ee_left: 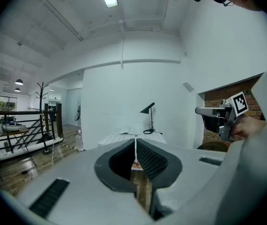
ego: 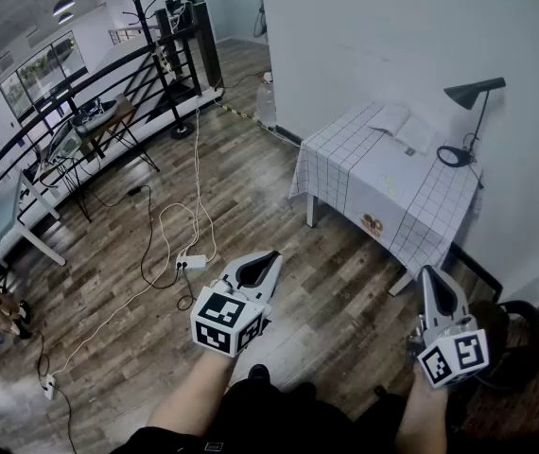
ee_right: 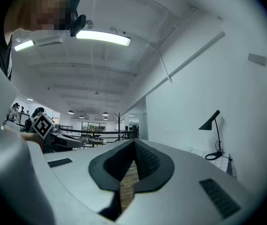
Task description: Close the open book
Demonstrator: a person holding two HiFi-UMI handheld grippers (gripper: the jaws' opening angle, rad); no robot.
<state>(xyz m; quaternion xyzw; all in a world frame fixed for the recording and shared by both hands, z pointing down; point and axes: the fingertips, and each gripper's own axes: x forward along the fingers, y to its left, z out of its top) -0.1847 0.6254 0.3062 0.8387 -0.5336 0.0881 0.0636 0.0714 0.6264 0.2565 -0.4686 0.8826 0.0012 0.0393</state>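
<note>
Standing on a wooden floor (ego: 326,291), we see both forearms held out ahead at waist height. The left claw (ego: 269,256) is carried at the left of the head view and tipped a little downward. The right claw (ego: 431,274) is held level at the right. The two are well apart, each with its marker cube nearest the body.

Seen along its own jaws, the left claw (ee_left: 135,146) is fully closed, its ribbed pads meeting with nothing between them. The right claw (ee_right: 134,147) is the same: jaws pressed together and empty. Neither touches anything.

The open book (ego: 402,126) lies on the surface (ego: 383,183) against the white wall, atop a checked cloth (ego: 331,173) that hangs over the near edge. It sits toward the far side, just beside the base of a black lamp (ego: 474,93). Its pages appear to lie spread flat, though it is small at this range. The book is well ahead of both claws, across a stretch of bare floor, and closer to the right claw's line than to the left's. A white cable (ego: 170,225) trails over the boards to the left.
</note>
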